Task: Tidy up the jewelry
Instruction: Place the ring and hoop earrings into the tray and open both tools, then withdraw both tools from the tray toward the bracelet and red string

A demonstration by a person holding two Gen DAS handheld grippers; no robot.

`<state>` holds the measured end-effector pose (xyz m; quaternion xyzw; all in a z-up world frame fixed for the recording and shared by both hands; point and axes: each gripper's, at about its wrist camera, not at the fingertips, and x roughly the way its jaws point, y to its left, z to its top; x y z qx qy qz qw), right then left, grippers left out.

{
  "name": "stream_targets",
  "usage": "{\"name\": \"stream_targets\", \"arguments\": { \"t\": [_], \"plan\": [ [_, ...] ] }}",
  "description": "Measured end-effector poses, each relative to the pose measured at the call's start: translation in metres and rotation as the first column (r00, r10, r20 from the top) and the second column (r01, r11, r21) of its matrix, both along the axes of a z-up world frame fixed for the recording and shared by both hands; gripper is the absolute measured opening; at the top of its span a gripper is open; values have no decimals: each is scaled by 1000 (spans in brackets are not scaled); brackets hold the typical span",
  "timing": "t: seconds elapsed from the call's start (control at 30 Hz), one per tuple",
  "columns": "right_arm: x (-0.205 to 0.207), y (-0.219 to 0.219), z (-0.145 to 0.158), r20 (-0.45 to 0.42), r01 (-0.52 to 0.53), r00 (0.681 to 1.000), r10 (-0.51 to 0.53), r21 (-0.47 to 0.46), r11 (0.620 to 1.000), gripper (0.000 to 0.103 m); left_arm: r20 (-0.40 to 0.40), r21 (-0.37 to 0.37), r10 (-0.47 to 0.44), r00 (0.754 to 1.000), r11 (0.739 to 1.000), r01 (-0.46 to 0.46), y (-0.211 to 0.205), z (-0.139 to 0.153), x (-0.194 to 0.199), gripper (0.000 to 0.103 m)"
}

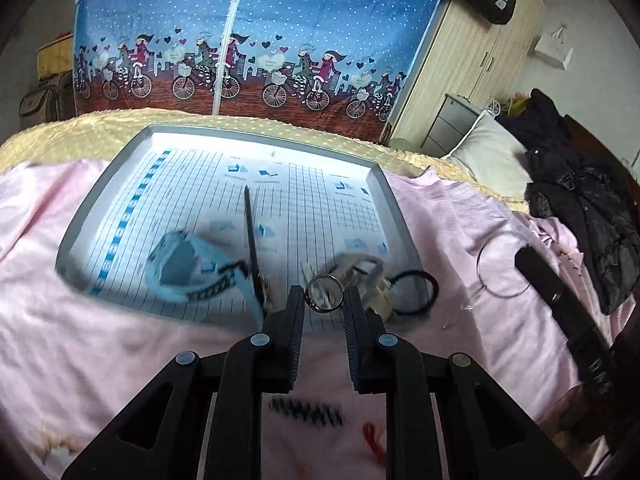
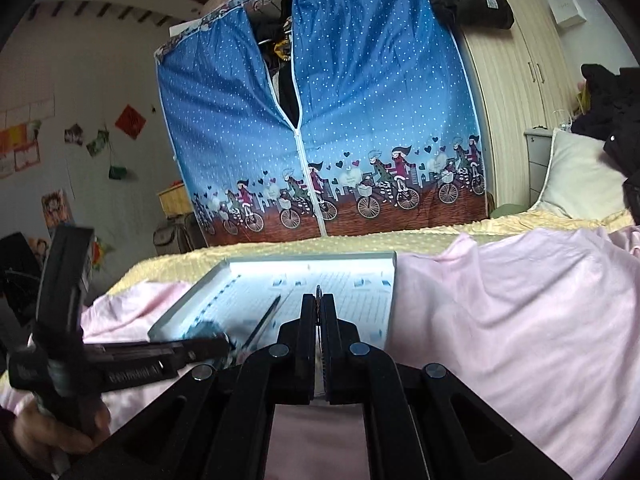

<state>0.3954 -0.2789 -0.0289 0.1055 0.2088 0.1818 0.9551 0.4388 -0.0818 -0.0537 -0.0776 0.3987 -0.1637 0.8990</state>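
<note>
A dark metal ring (image 1: 324, 298) is pinched upright between the fingertips of my left gripper (image 1: 324, 300), just above the near edge of the grey paper-lined tray (image 1: 72, 224). On the tray lie a light blue band (image 1: 180, 268), a black stick (image 1: 251, 236), a whitish hair piece (image 1: 360, 270) and a black hair tie (image 1: 416, 292). My right gripper (image 2: 319, 300) is shut, with a thin edge showing between its tips. In the left wrist view it is the black bar (image 1: 552, 292) at a thin wire hoop (image 1: 486, 280) over the pink sheet.
The tray (image 2: 192, 300) rests on a bed with a pink sheet (image 2: 500, 320) over a yellow blanket (image 2: 280, 244). A blue fabric wardrobe (image 1: 260, 40) stands behind, a pillow (image 1: 492, 152) and dark clothes (image 1: 580, 200) lie to the right. A hand (image 2: 60, 432) holds the left gripper's handle.
</note>
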Motion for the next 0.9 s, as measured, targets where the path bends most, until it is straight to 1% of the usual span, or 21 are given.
{"name": "stream_targets", "arguments": {
  "t": [0.1, 0.17, 0.27, 0.4, 0.47, 0.6, 0.67, 0.7, 0.73, 0.77, 0.83, 0.87, 0.9],
  "plan": [
    [18, 1, -13, -36, -13, 999, 13, 10, 1000, 3, -11, 11, 4, 1000, 1000, -3, -4, -12, 17, 16],
    [29, 3, -29, -88, -19, 996, 20, 16, 1000, 3, -28, 7, 10, 1000, 1000, -10, -5, -21, 27, 16],
    [34, 4, -46, -146, -30, 989, 32, 15, 999, 3, -47, -4, 12, 999, 1000, -12, -5, -33, 34, 16],
    [37, 6, -53, -178, -44, 983, 44, 4, 999, 3, -68, -9, 10, 998, 1000, -10, -4, -45, 40, 16],
    [38, 5, -54, -187, -39, 982, 39, 3, 999, 3, -51, -22, 9, 999, 1000, -10, -4, -46, 38, 17],
    [41, -3, -57, -212, -23, 977, 26, 14, 1000, 3, -73, -42, 8, 997, 999, -11, -3, -46, 40, 18],
    [42, -9, -59, -230, -15, 973, 22, 33, 999, 7, -80, -67, 19, 997, 997, -24, 1, -43, 38, 25],
    [42, -11, -59, -236, -10, 971, 19, 41, 999, 13, -75, -81, 29, 997, 996, -35, 5, -40, 36, 34],
    [42, -13, -59, -240, -6, 971, 17, 45, 999, 21, -68, -94, 37, 997, 995, -43, 7, -36, 34, 39],
    [42, -15, -58, -240, 1, 971, 10, 47, 999, 25, -59, -108, 48, 997, 993, -54, 10, -32, 30, 42],
    [39, -19, -53, -234, 17, 972, -6, 47, 999, 41, -45, -132, 67, 997, 989, -72, 16, -23, 23, 57],
    [37, -21, -50, -229, 27, 973, -15, 48, 999, 45, -38, -150, 73, 997, 986, -78, 19, -18, 19, 62],
    [34, -23, -46, -221, 34, 975, -22, 51, 998, 53, -35, -167, 80, 996, 982, -85, 23, -13, 14, 70]
  ]
}}
